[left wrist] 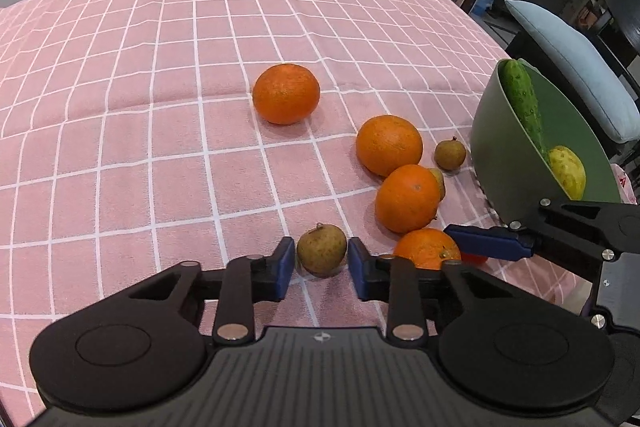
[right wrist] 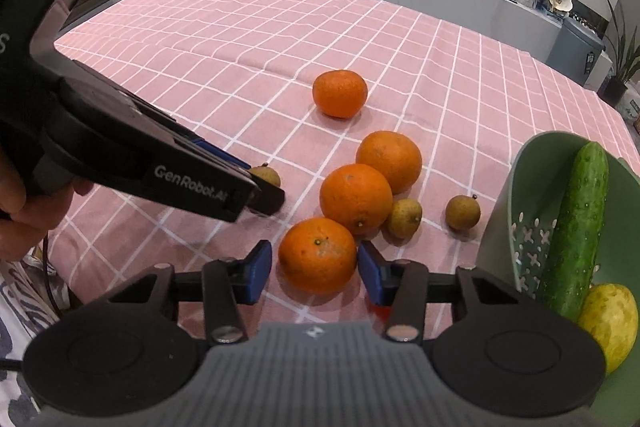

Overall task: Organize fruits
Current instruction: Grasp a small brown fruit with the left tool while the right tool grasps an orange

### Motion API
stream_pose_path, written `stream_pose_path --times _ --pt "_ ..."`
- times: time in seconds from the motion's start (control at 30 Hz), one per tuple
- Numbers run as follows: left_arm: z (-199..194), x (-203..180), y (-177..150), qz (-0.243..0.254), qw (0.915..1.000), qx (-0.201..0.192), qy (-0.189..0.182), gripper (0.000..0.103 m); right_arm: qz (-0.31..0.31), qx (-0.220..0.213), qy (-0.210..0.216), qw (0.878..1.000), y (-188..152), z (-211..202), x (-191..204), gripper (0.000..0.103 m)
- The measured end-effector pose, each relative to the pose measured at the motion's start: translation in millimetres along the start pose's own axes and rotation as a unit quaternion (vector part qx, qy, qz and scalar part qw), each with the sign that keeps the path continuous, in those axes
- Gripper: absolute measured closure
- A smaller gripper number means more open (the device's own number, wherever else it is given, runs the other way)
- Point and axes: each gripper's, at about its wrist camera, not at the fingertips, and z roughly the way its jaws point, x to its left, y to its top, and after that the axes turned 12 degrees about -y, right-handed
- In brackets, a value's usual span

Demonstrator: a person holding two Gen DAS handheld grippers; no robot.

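Poised over the pink checked tablecloth [left wrist: 140,147], near its right edge: left gripper [left wrist: 322,261] with jaws apart, straddling a small brown longan [left wrist: 321,249], not visibly pinching it; right gripper [right wrist: 316,269] likewise spread around the nearest orange [right wrist: 317,255], right pad touching or nearly so. Both fruits dead ahead between the pads, the green colander [right wrist: 520,195] just beside, to the right.

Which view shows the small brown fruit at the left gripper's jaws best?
The left wrist view: the small brown fruit sits whole between the open jaws of the left gripper, stem visible. In the right wrist view that gripper's body hides nearly all of it; only a sliver shows.
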Motion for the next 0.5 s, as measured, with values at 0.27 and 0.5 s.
stream_pose_path --times 0.27,0.5 --pt "-6.0 -4.4 -3.5 0.002 0.9999 -0.014 0.008 0.073 0.003 0.001 0.000 1.000 -1.0 -3.1 -0.7 0.063" --pt "-30.4 -15.3 -10.6 0.004 0.9989 -0.045 0.012 0.073 0.005 -0.019 0.003 1.000 -0.9 -22.0 -1.3 0.064"
